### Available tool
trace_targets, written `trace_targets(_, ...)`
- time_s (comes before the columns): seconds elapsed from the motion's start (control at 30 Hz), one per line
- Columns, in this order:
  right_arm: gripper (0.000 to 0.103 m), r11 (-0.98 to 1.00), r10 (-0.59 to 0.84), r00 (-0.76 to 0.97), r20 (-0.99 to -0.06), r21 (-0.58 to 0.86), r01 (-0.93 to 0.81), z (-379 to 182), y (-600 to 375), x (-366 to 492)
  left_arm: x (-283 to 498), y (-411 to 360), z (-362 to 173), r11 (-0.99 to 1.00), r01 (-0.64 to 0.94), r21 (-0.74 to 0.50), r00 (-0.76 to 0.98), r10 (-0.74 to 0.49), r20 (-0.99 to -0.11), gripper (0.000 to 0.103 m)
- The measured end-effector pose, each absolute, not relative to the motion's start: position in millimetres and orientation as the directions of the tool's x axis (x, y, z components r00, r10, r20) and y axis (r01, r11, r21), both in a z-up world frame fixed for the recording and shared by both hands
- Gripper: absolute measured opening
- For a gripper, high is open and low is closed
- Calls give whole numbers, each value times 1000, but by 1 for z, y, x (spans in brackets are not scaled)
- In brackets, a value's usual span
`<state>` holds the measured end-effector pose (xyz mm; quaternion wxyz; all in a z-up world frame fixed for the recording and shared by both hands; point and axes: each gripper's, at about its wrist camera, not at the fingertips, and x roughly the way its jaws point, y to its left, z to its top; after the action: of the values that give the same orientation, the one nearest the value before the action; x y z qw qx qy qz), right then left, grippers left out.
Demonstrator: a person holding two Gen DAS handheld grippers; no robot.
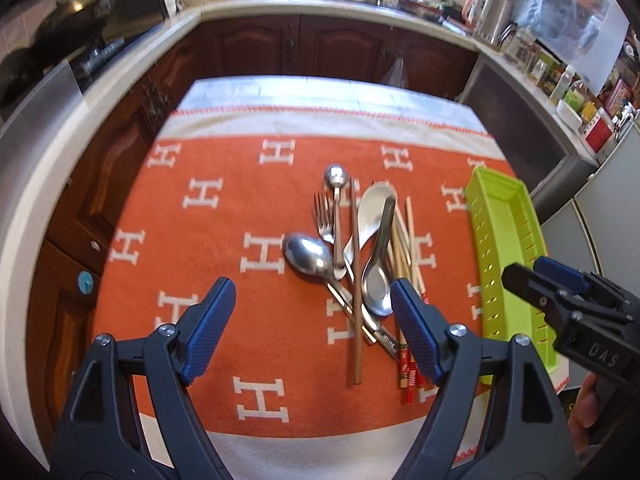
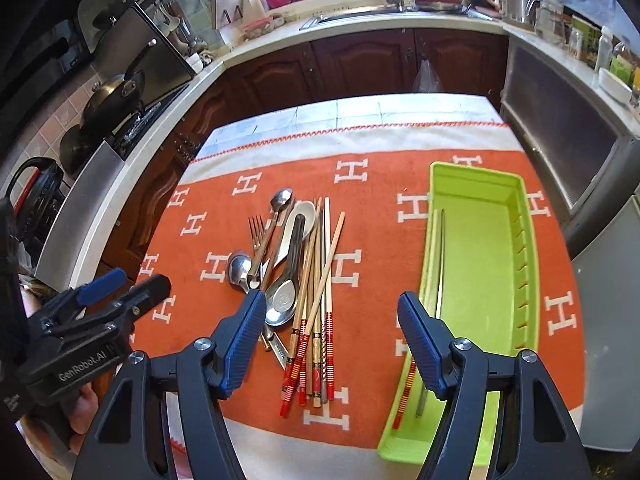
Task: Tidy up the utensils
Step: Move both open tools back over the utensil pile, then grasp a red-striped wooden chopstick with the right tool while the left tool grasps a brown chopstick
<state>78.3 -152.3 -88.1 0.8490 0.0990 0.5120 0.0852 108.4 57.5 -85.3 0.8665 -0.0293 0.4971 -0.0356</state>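
A pile of utensils [image 1: 360, 248] lies on the orange cloth: metal spoons [image 1: 308, 256], a fork [image 1: 325, 216], a white ceramic spoon [image 1: 370, 208] and several chopsticks [image 2: 316, 320]. A green tray [image 2: 480, 272] stands to the right of the pile and holds a chopstick and a thin metal utensil [image 2: 438, 272] along its left wall. My left gripper [image 1: 312, 292] is open and empty, just in front of the pile. My right gripper [image 2: 332, 308] is open and empty, between the pile and the tray. Each gripper shows in the other's view: the right [image 1: 560, 300], the left [image 2: 100, 312].
The cloth with white H marks [image 1: 208, 240] covers a small table. Dark wood cabinets [image 1: 300, 44] and a pale counter with a sink [image 2: 360, 12] wrap around it. Pans [image 2: 108, 104] sit on a stove at the left. A steel appliance [image 2: 560, 128] stands at the right.
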Motion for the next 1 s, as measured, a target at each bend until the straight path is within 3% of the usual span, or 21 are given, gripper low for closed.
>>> trace_targets(0.27,39,958,284,369,-885,277,-74,-137,-133,106,126,57,-140,992,31,-121,395,-123,-911,67)
trace_targets(0.9,24,969,247,265,-932,236,-74,-215,-103,167,150,37,-189,983,88,-162,287,-181,-941,42)
trace_targets(1.0,17,969,246,255,-935,235,-73,-225,-102,171,153,36,-194,982,89,-166,277,-184,-943,36)
